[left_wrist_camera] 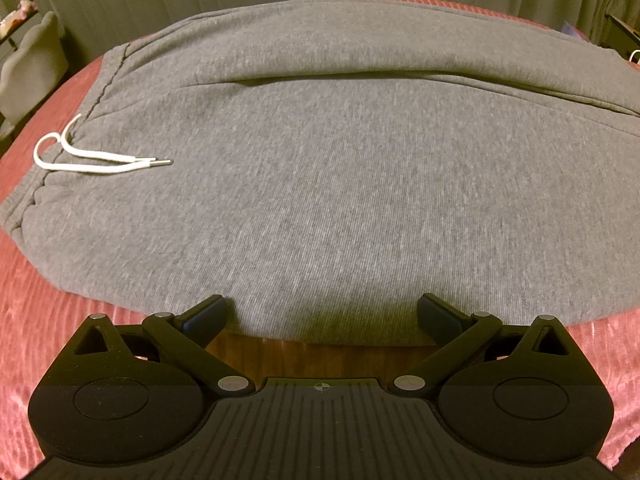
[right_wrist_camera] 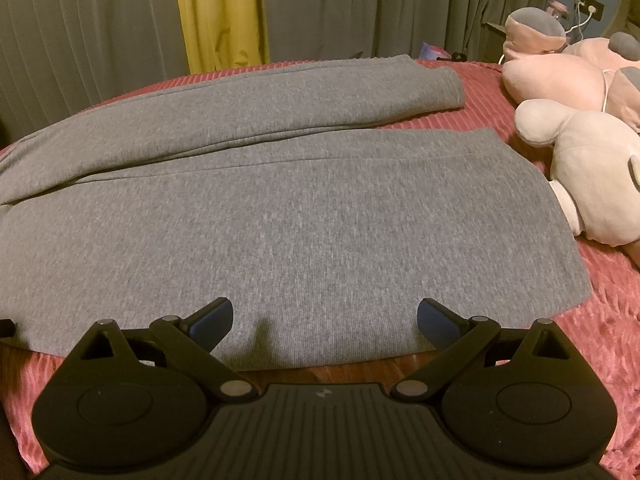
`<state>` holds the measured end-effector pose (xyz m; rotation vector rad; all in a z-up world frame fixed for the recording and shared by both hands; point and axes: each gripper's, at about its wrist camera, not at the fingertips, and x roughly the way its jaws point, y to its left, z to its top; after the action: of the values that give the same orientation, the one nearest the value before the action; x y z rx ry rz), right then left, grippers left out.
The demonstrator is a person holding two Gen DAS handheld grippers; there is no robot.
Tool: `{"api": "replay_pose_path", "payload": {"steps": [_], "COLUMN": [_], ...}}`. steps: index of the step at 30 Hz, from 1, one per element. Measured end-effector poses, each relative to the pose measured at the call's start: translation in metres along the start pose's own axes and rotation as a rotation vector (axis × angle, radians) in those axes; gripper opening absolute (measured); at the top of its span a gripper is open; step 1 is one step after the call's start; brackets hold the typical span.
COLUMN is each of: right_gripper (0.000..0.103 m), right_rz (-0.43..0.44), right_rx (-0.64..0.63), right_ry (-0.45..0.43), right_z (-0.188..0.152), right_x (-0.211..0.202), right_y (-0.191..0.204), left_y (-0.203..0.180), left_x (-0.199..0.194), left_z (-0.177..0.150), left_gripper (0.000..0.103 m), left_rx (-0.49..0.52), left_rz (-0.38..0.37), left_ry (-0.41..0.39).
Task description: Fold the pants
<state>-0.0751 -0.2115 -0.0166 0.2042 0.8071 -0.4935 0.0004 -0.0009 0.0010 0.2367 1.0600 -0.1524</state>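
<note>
Grey sweatpants (left_wrist_camera: pixel 320 184) lie flat on a pink bedspread (left_wrist_camera: pixel 24 320). The waistband with a white drawstring (left_wrist_camera: pixel 96 160) is at the left in the left wrist view. The two legs run to the right in the right wrist view (right_wrist_camera: pixel 280 216), the far leg's cuff (right_wrist_camera: pixel 452 88) at the upper right. My left gripper (left_wrist_camera: pixel 320 316) is open and empty at the near edge of the pants, close to the waist end. My right gripper (right_wrist_camera: pixel 324 320) is open and empty at the near edge of the near leg.
Pink and white plush toys (right_wrist_camera: pixel 580 168) lie on the bed to the right of the leg cuffs. Grey curtains (right_wrist_camera: pixel 100 40) and a yellow curtain (right_wrist_camera: pixel 220 16) hang behind the bed. A grey chair (left_wrist_camera: pixel 32 68) stands at the far left.
</note>
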Motion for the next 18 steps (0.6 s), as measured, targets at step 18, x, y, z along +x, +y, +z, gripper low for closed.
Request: {"api": "replay_pose_path", "payload": {"steps": [18], "right_gripper": [0.099], "right_rz": [0.001], "right_rx": [0.012], "right_ry": [0.002], "right_z": [0.0], "right_x": [0.0001], "right_y": [-0.0014], "left_y": [0.0002], "left_x": [0.0001], "left_z": [-0.0002], "left_gripper": [0.103], "left_rx": [-0.001], "left_rz": [0.0], "left_ry": [0.0]}}
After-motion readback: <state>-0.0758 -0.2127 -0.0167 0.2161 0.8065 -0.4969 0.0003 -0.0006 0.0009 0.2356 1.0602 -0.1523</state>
